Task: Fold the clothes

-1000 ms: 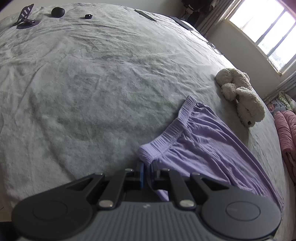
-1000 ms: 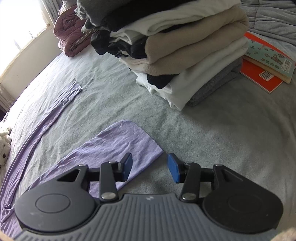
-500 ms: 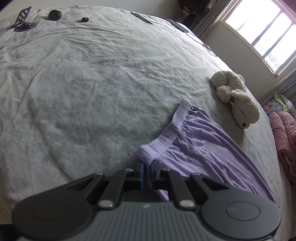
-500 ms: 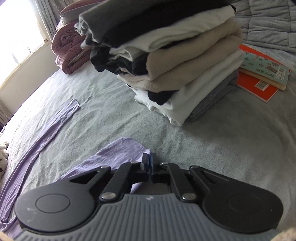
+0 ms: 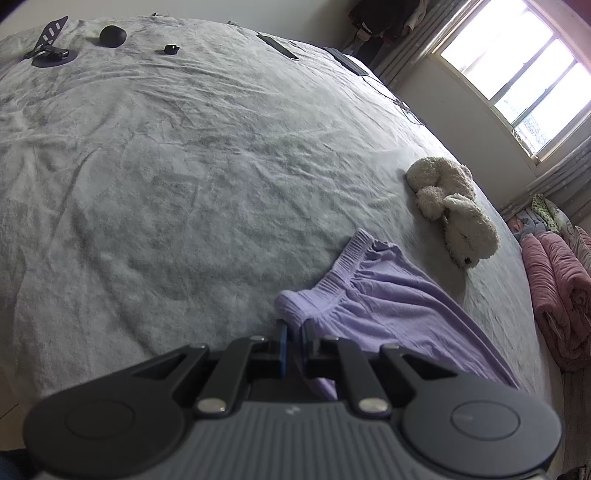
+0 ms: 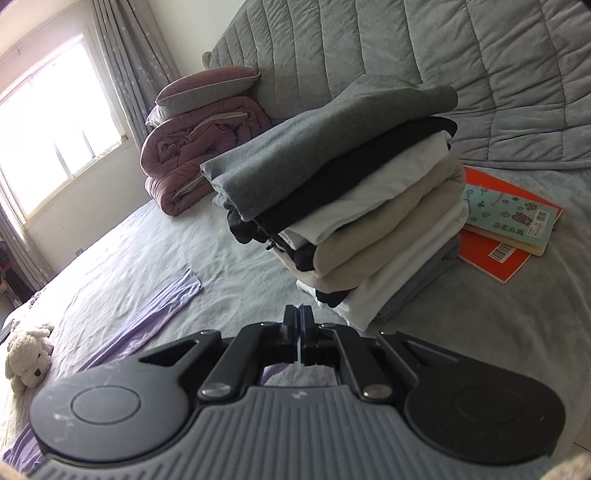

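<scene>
Lavender trousers lie on the grey bed. My left gripper is shut on the near corner of their elastic waistband. In the right wrist view one trouser leg stretches across the sheet to the left. My right gripper is shut on the hem of the other leg and has lifted it; the cloth is mostly hidden behind the gripper body. A tall stack of folded clothes stands just beyond the right gripper.
A white plush dog lies right of the waistband, and also shows in the right wrist view. A pink quilt is by the window. Two books lie right of the stack. Small dark items sit at the bed's far edge.
My right gripper shut on the trouser leg hem and rose, tilting the view up toward the headboard. My left gripper kept its hold and lifted slightly.
</scene>
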`<control>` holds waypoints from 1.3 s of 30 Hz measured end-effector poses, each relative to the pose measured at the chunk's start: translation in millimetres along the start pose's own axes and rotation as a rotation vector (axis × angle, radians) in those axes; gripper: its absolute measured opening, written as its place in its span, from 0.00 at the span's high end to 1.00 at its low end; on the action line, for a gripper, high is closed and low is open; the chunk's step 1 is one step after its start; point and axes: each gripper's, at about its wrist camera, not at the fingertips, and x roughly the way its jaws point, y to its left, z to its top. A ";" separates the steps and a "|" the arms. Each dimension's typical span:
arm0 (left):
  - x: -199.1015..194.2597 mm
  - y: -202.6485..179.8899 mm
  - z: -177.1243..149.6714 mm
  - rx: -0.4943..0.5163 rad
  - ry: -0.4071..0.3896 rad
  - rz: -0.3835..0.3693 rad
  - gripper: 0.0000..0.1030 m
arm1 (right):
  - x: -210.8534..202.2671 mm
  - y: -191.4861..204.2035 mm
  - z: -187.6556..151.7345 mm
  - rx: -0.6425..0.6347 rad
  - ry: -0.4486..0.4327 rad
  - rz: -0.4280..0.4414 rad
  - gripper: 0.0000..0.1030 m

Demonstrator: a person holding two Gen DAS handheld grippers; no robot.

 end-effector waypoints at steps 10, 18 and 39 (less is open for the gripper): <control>3.6 3.4 1.9 0.005 -0.002 0.046 0.93 | -27.6 3.1 2.6 0.010 -0.050 0.063 0.98; 10.4 2.0 0.3 0.017 0.009 0.083 0.93 | -42.9 10.4 2.9 -0.057 -0.060 0.079 0.98; 12.2 8.6 3.1 0.039 0.063 0.052 0.93 | -21.9 -22.2 -21.2 -0.056 0.097 0.046 0.97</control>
